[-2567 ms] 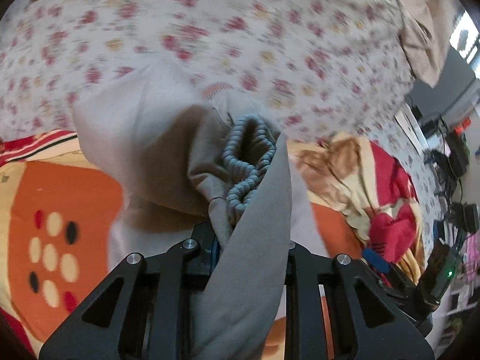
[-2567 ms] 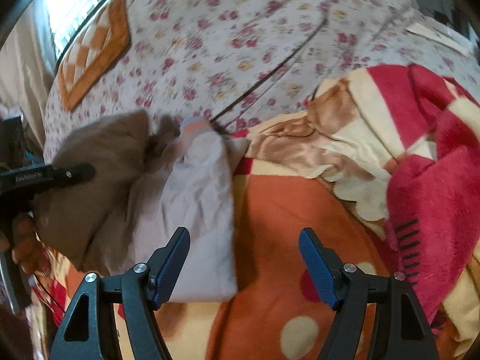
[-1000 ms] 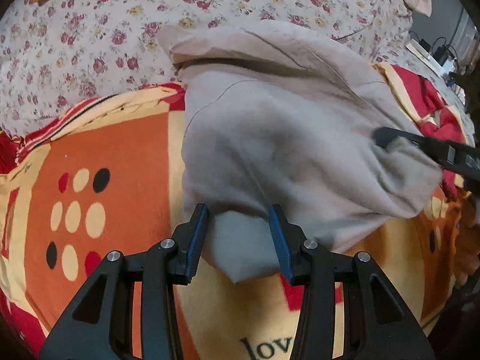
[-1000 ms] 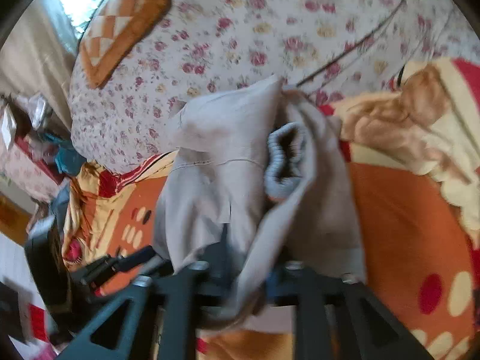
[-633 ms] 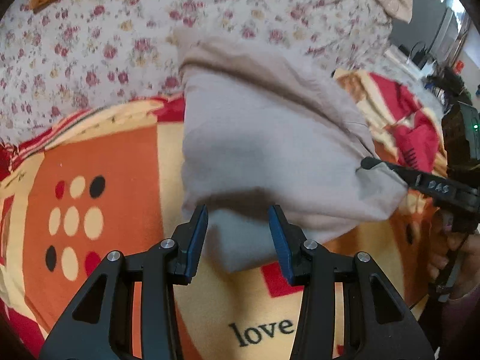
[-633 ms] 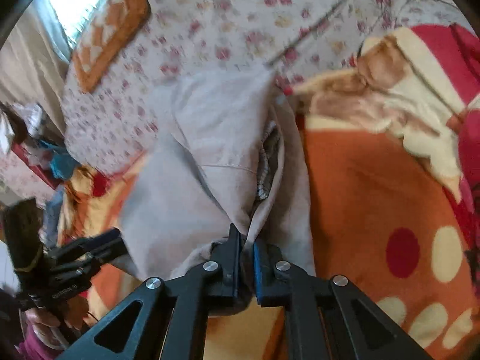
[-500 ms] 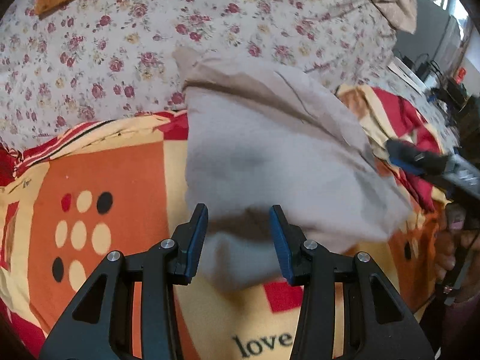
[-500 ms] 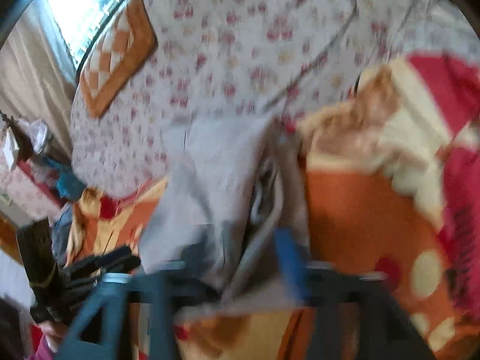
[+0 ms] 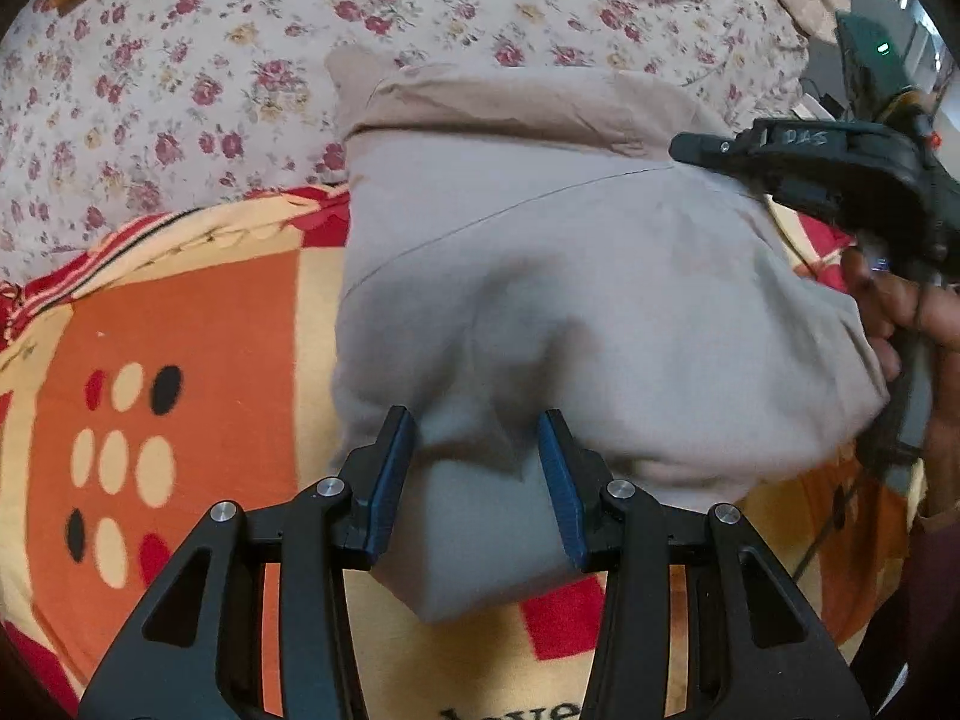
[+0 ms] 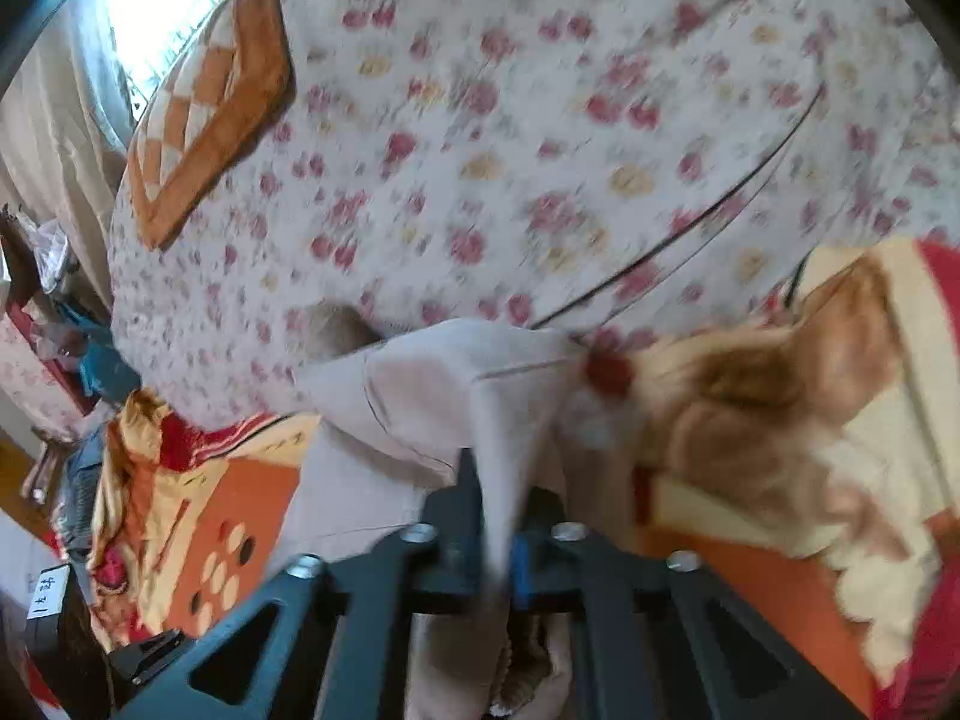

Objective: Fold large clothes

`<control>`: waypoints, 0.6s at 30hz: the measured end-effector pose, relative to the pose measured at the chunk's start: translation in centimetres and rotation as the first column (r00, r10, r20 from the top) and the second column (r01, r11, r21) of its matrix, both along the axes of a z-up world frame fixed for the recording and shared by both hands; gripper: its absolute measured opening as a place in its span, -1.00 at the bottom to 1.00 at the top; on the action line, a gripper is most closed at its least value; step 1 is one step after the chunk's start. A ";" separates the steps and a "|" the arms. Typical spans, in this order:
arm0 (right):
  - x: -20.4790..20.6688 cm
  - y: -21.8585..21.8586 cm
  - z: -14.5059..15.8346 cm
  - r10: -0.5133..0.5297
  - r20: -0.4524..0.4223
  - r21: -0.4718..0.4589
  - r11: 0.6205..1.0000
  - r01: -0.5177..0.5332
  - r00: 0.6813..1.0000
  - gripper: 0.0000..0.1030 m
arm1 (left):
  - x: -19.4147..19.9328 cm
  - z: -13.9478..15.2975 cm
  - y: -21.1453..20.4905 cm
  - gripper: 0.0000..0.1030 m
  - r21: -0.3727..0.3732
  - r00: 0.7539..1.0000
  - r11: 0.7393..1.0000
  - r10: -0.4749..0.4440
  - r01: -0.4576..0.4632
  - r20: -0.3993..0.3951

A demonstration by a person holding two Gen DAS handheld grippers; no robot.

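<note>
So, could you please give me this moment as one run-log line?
garment: beige garment folded on orange blanket | left gripper: jaws opening, fabric between | right gripper: jaws shut on garment edge

Garment (image 9: pixel 576 276) on blanket (image 9: pixel 198 330), bedsheet (image 9: pixel 240 60) behind

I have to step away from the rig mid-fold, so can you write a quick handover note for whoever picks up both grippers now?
Left gripper: jaws opening around the near corner of the grey garment, pads not clearly pressing on it.
Right gripper: shut on a fold of the same garment.
The garment lies bunched in layers on the orange patterned blanket, its far edge on the floral sheet.
Done: roughly folded over. Left: probably lay down the held fold, flatten and square the bundle.
</note>
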State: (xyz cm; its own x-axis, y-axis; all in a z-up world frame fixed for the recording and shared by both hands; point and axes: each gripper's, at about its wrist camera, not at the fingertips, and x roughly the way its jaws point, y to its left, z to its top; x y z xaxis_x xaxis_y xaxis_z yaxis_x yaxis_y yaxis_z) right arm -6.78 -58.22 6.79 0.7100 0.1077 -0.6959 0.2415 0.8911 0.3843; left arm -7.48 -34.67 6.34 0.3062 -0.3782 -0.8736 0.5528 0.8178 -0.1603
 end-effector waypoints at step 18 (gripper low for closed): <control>-6.9 4.5 -0.6 0.155 -0.073 0.122 0.982 -0.145 0.985 -0.49 | -1.0 -0.2 0.2 -0.13 0.022 1.000 1.000 0.017 -0.018 0.021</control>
State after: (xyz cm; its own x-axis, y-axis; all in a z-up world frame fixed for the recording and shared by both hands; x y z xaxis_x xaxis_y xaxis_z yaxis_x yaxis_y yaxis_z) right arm -13.70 -53.69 6.15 0.6207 0.2919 -0.7277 0.1433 0.8702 0.4714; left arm -8.46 -34.47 6.16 0.3308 -0.3527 -0.8753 0.5413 0.8307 -0.1302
